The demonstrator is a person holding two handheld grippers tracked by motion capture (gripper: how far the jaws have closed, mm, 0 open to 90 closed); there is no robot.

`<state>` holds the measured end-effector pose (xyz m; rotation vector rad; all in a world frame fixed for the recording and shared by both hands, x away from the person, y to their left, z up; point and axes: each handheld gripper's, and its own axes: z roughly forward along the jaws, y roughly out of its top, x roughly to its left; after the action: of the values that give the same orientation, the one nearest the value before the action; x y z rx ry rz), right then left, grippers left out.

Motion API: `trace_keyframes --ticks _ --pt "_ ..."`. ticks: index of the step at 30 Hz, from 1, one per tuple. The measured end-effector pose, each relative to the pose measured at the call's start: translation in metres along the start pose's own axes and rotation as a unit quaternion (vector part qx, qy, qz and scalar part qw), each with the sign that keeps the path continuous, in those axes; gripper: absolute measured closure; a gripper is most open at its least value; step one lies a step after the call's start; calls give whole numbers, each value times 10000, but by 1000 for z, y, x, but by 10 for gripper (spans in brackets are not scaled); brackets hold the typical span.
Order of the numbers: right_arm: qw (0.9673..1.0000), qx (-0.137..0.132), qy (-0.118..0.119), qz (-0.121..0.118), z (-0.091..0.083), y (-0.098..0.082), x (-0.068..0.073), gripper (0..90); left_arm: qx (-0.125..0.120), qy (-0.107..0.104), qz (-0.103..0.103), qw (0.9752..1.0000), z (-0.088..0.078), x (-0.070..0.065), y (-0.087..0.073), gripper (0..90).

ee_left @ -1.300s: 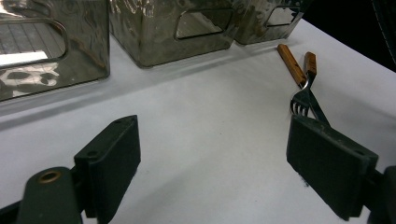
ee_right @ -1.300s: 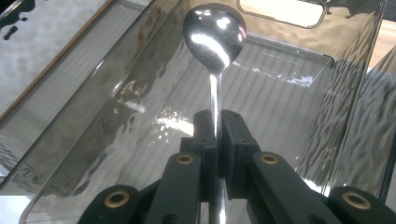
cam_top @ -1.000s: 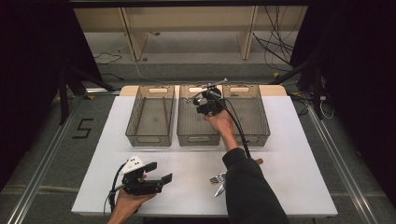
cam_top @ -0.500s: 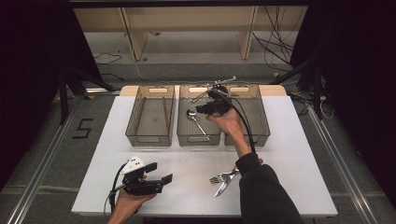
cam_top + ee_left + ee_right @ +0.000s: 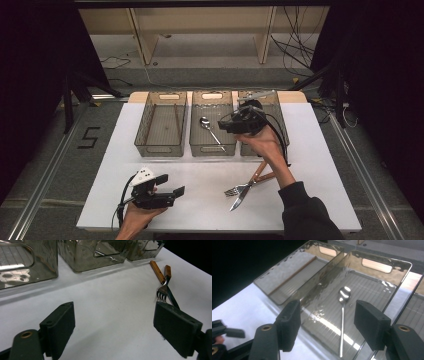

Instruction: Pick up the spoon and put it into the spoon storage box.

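The right gripper [image 5: 226, 125] hangs above the table over the near right part of the middle bin; its jaws have just been opening and now stand apart with nothing between them. Just below and ahead of it, a shiny metal spoon [image 5: 211, 132] lies flat on the floor of the middle smoky clear plastic bin [image 5: 212, 148], bowl toward the far end; the bin's walls ring it. Three such bins stand side by side: the left bin [image 5: 159, 149] lies beyond the middle one from this gripper, and the right bin [image 5: 278, 109] sits partly under the person's right hand.

The left gripper [image 5: 172, 185] rests low over the white tabletop [image 5: 200, 175], jaws wide and empty. Well off to its right lie one wooden-handled fork [image 5: 163, 288] and one wooden-handled knife [image 5: 170, 290], crossed over each other, with bare table between.
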<state>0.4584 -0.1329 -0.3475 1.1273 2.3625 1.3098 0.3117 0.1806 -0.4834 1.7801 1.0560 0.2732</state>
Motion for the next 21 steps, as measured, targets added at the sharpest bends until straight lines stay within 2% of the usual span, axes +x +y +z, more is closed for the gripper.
trace_keyframes --ticks 10,14,21 --pt "9999 -80 -1 -135 -15 -14 5 354 14 -15 -22 10000 0 0 0 171" --pt "9997 -23 -74 -250 -20 -21 5 347 -19 -35 -53 10000 0 0 1 171" --pt "9996 -102 -86 -236 -36 -41 3 343 -20 -53 -55 10000 0 -1 1 171"
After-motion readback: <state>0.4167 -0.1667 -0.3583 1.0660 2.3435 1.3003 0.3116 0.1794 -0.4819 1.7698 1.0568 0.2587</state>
